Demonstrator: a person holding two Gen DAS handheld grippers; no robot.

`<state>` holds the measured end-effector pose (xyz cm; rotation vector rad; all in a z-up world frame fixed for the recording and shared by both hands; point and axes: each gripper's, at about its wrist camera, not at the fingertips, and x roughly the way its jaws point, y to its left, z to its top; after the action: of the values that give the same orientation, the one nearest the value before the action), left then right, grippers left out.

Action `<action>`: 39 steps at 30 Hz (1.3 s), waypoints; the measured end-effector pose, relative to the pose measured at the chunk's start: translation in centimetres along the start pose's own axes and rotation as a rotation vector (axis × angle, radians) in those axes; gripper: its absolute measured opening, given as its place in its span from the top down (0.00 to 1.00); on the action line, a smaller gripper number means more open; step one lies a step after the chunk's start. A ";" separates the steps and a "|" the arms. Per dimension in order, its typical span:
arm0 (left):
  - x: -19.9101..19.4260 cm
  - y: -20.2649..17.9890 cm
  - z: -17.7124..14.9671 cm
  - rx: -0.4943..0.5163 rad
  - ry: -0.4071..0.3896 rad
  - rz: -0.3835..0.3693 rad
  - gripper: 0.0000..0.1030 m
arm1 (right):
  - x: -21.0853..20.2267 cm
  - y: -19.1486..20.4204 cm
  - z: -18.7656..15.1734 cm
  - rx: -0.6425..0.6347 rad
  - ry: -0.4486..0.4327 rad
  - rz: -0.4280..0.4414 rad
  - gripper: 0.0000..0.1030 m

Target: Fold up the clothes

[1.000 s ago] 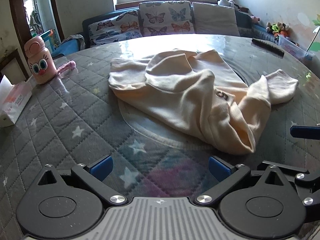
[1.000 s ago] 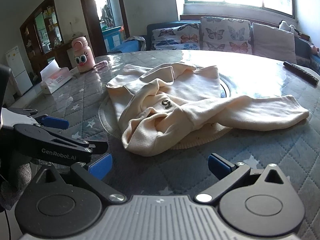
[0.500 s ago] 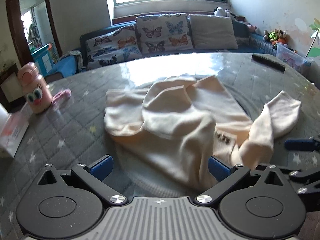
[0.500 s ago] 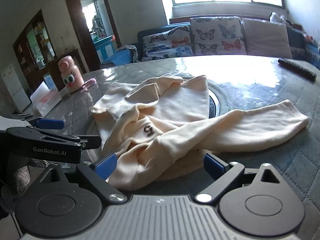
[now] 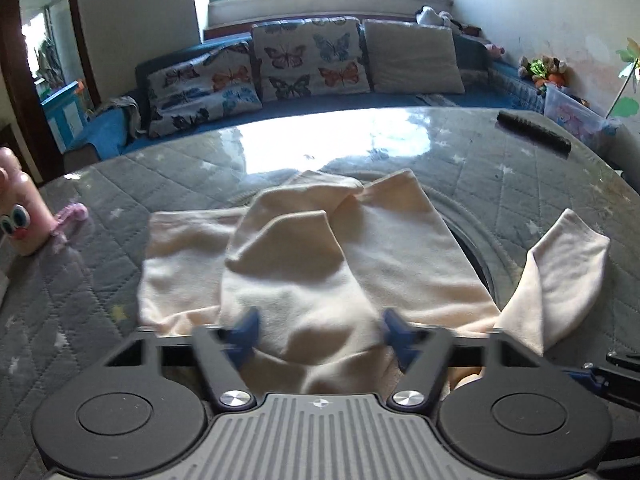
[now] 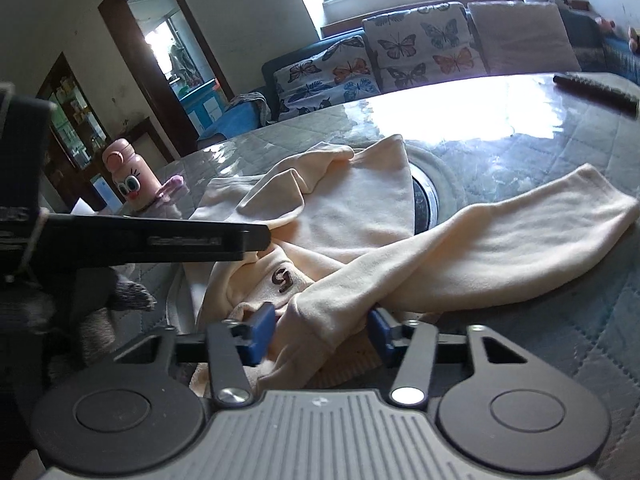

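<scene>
A cream sweatshirt (image 5: 320,252) lies crumpled on the round quilted table; it also shows in the right wrist view (image 6: 360,216), with a small "G" logo (image 6: 281,277). My left gripper (image 5: 318,334) is open, its blue pads on either side of a fold at the garment's near edge. My right gripper (image 6: 320,330) is open, astride the near end of a sleeve (image 6: 480,248) that runs off to the right. The left gripper's black finger (image 6: 160,240) crosses the left of the right wrist view.
A pink cartoon bottle (image 5: 18,212) stands at the table's left, also in the right wrist view (image 6: 128,176). A black remote (image 5: 534,136) lies at the far right. A sofa with butterfly cushions (image 5: 280,68) stands behind the table. A round turntable (image 6: 428,196) lies under the garment.
Both grippers have moved forward onto the sweatshirt, so cloth now lies between each pair of pads. Their jaws have narrowed somewhat.
</scene>
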<state>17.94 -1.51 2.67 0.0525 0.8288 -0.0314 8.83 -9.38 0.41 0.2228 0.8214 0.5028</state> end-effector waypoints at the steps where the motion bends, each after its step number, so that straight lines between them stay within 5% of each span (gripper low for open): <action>1: 0.1 0.1 -0.1 -0.003 0.006 -0.009 0.72 | 0.0 -0.1 0.0 0.007 0.001 0.006 0.64; 3: 0.0 0.5 -0.3 -0.005 0.003 -0.025 0.88 | -0.2 -0.3 -0.1 0.019 0.001 0.015 0.72; 8: -2.3 2.0 -1.0 -0.020 -0.053 -0.025 0.91 | -0.8 -0.6 -0.1 0.033 -0.021 0.023 0.90; 18: -9.4 7.1 -4.6 -0.102 -0.138 -0.004 0.92 | -4.2 0.1 -0.8 -0.009 -0.052 0.058 0.93; 26: -12.3 10.2 -11.0 -0.152 -0.050 -0.003 0.91 | -7.2 0.6 -3.5 -0.053 0.013 0.109 0.93; 32: -12.7 10.1 -12.9 -0.106 -0.005 -0.004 0.84 | -7.5 0.9 -5.6 -0.094 0.127 0.108 0.85; 36: -13.7 9.3 -12.2 -0.055 -0.063 0.020 0.63 | -9.2 0.3 -4.4 -0.109 0.090 0.062 0.79; 39: -13.4 8.6 -11.3 -0.038 -0.092 0.015 0.60 | -9.2 -0.6 -2.7 -0.123 0.042 -0.015 0.74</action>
<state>1.01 7.80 5.23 0.0217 0.7369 -0.0041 1.74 -14.57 4.35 0.0928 0.8290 0.5434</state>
